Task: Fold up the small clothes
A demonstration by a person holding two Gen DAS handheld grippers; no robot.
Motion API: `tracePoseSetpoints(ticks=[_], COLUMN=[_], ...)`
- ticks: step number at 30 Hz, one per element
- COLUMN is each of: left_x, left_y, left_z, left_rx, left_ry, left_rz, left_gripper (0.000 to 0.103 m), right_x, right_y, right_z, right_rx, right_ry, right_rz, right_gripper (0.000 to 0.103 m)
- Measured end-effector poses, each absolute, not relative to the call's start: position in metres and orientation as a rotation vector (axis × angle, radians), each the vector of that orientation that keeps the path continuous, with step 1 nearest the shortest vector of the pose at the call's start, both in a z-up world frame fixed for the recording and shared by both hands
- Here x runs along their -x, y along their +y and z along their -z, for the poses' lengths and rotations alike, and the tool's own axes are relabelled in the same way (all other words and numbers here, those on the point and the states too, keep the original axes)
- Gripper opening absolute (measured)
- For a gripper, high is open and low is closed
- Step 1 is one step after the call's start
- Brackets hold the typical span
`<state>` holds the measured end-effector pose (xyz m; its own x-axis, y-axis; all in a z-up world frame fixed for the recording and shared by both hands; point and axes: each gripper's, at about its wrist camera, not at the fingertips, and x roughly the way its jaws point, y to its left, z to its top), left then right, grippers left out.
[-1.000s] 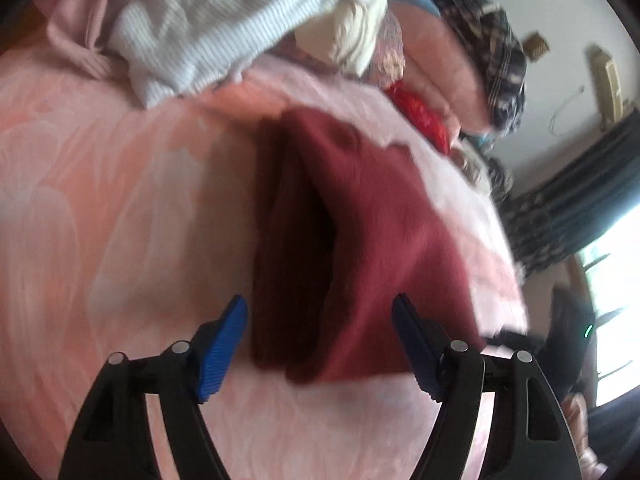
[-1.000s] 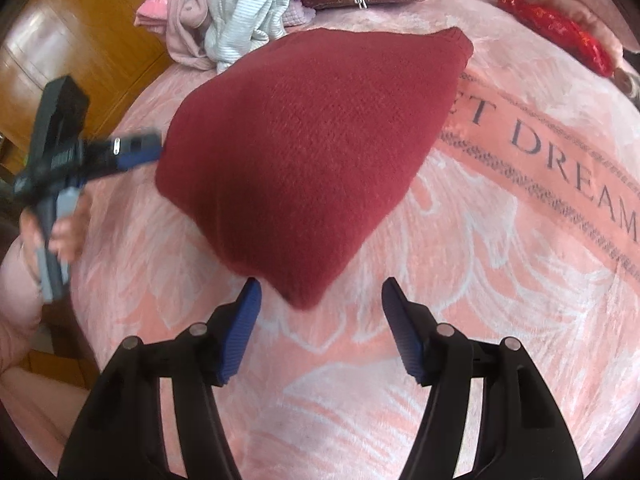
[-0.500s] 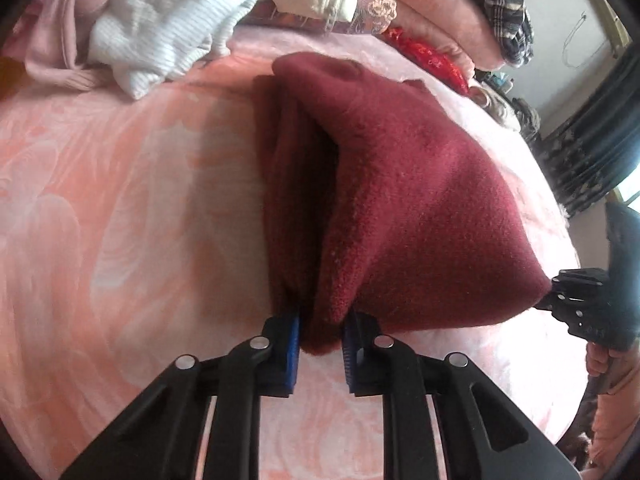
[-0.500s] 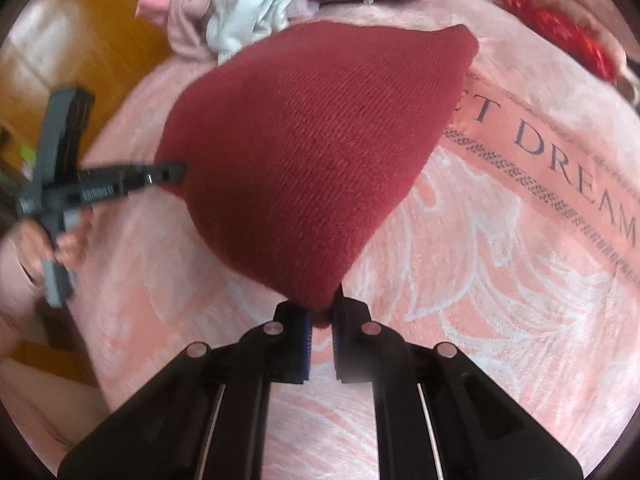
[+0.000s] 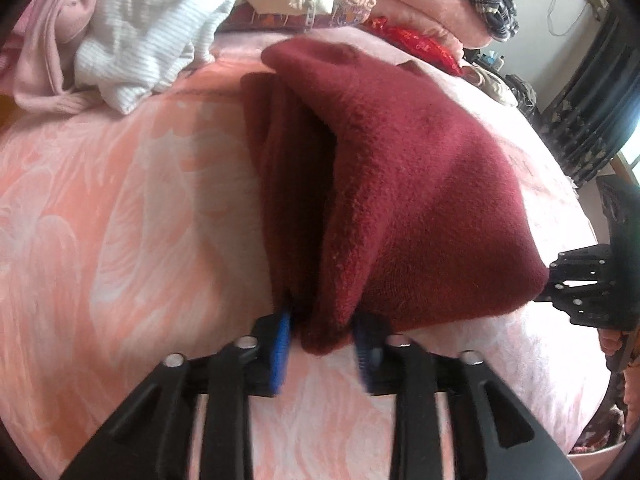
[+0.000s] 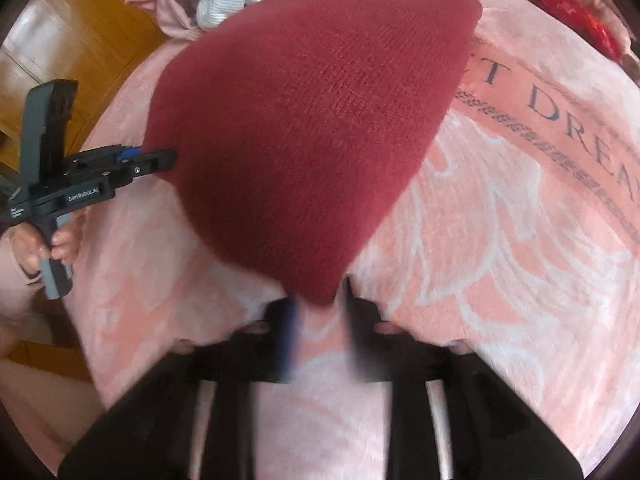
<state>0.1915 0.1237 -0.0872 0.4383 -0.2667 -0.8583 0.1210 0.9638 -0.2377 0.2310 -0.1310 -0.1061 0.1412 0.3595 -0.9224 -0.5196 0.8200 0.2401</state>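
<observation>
A dark red knitted garment [image 5: 400,184] lies folded on the pink bedspread [image 5: 120,220]. My left gripper [image 5: 322,338] is shut on its near left corner, the cloth bunched between the blue pads. My right gripper [image 6: 318,304] is shut on the other near corner of the same garment [image 6: 304,120], which rises off the bed toward both grips. The left gripper also shows in the right wrist view [image 6: 156,160], and the right gripper shows at the right edge of the left wrist view [image 5: 560,280].
A heap of pale clothes [image 5: 132,36] and pink blankets [image 5: 420,4] lies at the far side of the bed. A red cloth [image 6: 560,8] lies far right. Wooden floor [image 6: 72,52] is beyond the bed's left edge.
Both grippers were open a second ago and closed on the garment's near corners. Since then they have lifted those corners a little off the bed.
</observation>
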Motion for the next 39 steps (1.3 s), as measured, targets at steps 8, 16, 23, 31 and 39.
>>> tracePoseSetpoints(ticks=[8, 16, 23, 31, 39], left_x=[-0.175, -0.196, -0.204, -0.165, -0.130], left_y=[0.114, 0.089, 0.110, 0.098, 0.086], left_z=[0.030, 0.077, 0.094, 0.047, 0.016], left_rx=[0.178, 0.134, 0.242, 0.216, 0.198], left_ry=[0.927, 1.043, 1.073, 0.991, 0.975], left_rz=[0.233, 0.279, 0.298, 0.283, 0.231], left_gripper=[0.041, 0.032, 0.017, 0.079, 0.088], right_x=[-0.220, -0.249, -0.255, -0.203, -0.160], right_y=[-0.139, -0.106, -0.106, -0.122, -0.127], right_z=[0.034, 0.098, 0.110, 0.049, 0.027], right_rx=[0.026, 0.041, 0.002, 0.041, -0.031], right_ry=[1.099, 1.209, 1.214, 1.075, 1.068], right_rz=[-0.716, -0.660, -0.635, -0.551, -0.388], right_gripper=[0.036, 0.026, 0.027, 0.064, 0.091])
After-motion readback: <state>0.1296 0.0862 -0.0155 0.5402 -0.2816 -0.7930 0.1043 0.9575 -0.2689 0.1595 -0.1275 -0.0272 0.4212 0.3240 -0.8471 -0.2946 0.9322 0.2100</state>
